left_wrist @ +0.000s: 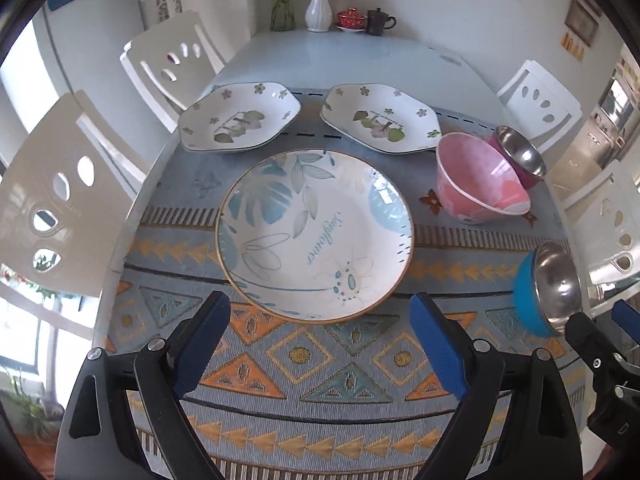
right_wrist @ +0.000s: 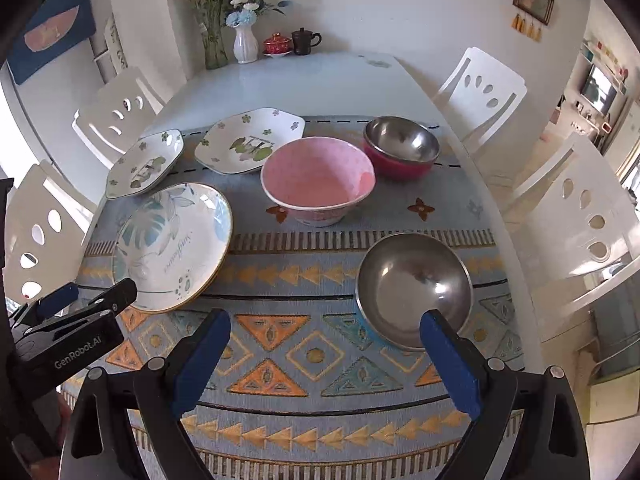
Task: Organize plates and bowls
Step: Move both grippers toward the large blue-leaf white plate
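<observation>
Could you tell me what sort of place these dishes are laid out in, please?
Most likely a home dining room: a long white dining table with a patterned blue-and-orange woven cloth, white cut-out dining chairs around it, and a white ribbed flower vase by framed pictures on the wall.

The left gripper (left_wrist: 320,344) is held level and low, its blue-padded fingers (left_wrist: 202,344) spread wide with nothing between them. The right gripper (right_wrist: 326,356) is posed alike, its fingers (right_wrist: 450,364) parted and empty. The two are held side by side
</observation>
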`<act>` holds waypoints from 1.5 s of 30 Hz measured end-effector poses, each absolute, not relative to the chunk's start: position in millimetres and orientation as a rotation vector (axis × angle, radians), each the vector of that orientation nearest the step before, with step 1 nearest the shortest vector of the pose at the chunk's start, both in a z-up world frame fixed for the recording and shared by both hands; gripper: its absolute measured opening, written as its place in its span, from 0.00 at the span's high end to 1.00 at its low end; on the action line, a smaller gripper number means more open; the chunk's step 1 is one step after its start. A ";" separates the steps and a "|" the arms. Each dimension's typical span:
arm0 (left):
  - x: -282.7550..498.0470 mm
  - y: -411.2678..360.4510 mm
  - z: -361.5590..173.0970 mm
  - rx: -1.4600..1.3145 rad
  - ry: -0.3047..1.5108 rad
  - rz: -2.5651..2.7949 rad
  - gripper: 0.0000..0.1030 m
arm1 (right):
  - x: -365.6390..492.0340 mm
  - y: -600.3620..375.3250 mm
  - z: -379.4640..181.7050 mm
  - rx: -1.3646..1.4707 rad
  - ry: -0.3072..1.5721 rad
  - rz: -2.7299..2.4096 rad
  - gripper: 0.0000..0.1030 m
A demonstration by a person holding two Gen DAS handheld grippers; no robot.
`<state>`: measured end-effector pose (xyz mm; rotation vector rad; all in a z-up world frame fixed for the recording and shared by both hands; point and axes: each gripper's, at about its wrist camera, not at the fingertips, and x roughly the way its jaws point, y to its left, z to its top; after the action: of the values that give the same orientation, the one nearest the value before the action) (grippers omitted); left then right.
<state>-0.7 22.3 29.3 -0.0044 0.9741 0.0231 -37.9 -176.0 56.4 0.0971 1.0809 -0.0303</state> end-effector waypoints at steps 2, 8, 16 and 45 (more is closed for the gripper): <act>1.4 21.3 25.3 -0.007 1.023 0.005 0.12 | -38.2 -175.3 56.7 0.099 1.079 -0.023 0.07; 3.5 14.8 22.2 0.033 1.072 -0.007 0.12 | -41.0 -172.2 64.6 0.096 1.016 0.014 0.07; 6.4 21.7 18.3 -0.011 1.093 -0.010 0.12 | -43.0 -150.5 69.5 -0.010 0.995 0.042 0.07; 6.5 19.0 35.6 0.034 1.018 -0.021 0.12 | -35.1 -168.3 65.2 0.103 1.024 -0.029 0.10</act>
<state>6.5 19.0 35.6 0.0336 1.0182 -0.0213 -35.1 -168.3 65.2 0.1026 1.0238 -0.0287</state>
